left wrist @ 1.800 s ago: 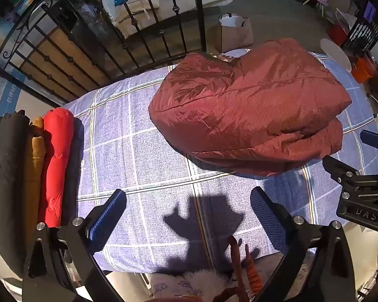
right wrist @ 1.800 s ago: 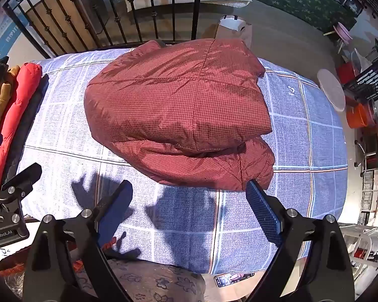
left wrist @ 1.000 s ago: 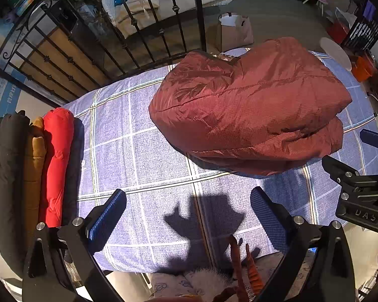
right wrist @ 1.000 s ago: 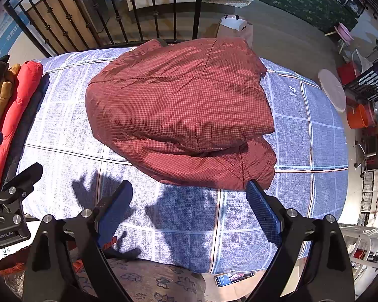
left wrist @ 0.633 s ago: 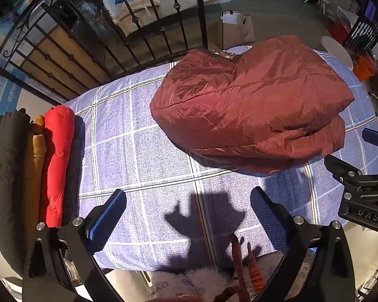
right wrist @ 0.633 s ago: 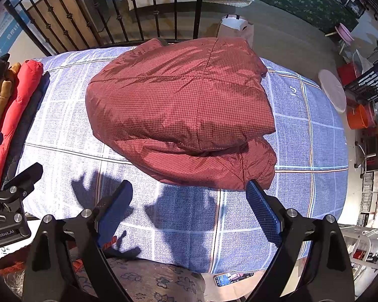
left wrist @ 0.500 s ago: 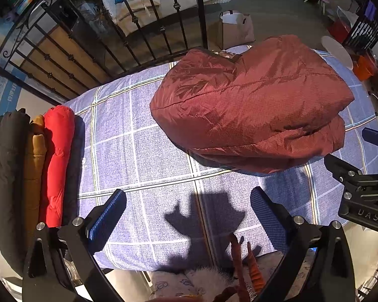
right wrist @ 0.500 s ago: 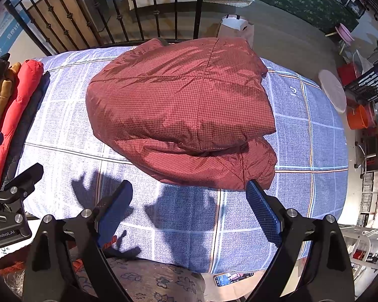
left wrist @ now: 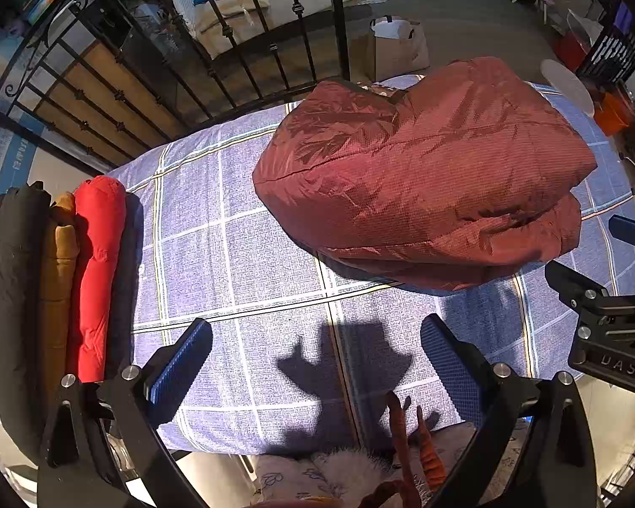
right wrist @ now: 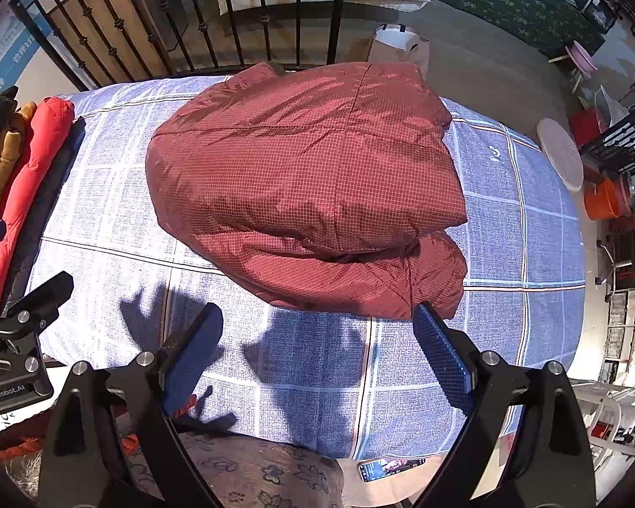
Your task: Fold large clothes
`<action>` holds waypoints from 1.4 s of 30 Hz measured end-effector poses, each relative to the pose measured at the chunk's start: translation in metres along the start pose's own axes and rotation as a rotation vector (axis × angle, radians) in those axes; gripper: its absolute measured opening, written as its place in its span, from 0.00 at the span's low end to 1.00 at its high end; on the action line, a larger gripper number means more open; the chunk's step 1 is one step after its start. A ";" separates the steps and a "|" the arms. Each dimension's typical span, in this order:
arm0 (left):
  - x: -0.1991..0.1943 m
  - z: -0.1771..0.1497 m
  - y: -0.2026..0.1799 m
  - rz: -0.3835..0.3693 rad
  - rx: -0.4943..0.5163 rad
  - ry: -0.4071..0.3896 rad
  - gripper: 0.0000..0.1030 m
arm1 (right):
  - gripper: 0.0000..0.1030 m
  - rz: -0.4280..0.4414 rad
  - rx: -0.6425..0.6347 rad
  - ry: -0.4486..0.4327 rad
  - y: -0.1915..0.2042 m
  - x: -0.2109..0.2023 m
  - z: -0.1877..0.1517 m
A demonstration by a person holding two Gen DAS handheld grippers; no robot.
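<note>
A dark red puffy jacket (left wrist: 423,182) lies folded into a thick bundle on the blue checked table cover (left wrist: 241,262); it also shows in the right wrist view (right wrist: 309,186). My left gripper (left wrist: 313,360) is open and empty, held above the table's near edge, short of the jacket. My right gripper (right wrist: 317,351) is open and empty, just in front of the jacket's near fold. Each gripper shows at the edge of the other's view.
Folded clothes, black (left wrist: 8,296), tan (left wrist: 57,279) and red (left wrist: 99,266), lie in a row at the table's left end. A black iron railing (left wrist: 216,76) stands behind the table. A paper bag (left wrist: 396,48) sits on the floor beyond. A phone (right wrist: 389,467) lies below the near edge.
The jacket bundle has settled slightly. Both grippers stay open and nearly still.
</note>
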State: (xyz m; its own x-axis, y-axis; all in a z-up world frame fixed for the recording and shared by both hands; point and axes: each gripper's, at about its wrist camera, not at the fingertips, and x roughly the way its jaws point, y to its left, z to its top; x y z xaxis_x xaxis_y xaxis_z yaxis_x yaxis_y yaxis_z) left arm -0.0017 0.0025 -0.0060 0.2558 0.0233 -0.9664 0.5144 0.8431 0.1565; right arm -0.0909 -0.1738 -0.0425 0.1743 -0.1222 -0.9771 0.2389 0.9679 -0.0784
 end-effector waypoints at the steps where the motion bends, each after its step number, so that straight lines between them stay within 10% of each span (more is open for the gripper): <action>1: 0.000 0.000 0.000 0.000 0.000 0.000 0.94 | 0.88 0.000 0.001 0.000 0.000 0.000 0.000; 42: 0.003 -0.003 0.001 0.000 0.001 0.010 0.94 | 0.88 0.005 0.004 0.007 -0.001 0.002 -0.003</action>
State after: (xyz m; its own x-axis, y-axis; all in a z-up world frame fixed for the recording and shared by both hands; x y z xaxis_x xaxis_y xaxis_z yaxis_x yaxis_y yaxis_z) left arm -0.0032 0.0048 -0.0092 0.2476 0.0282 -0.9684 0.5155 0.8425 0.1564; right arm -0.0932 -0.1742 -0.0451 0.1684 -0.1154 -0.9789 0.2419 0.9676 -0.0725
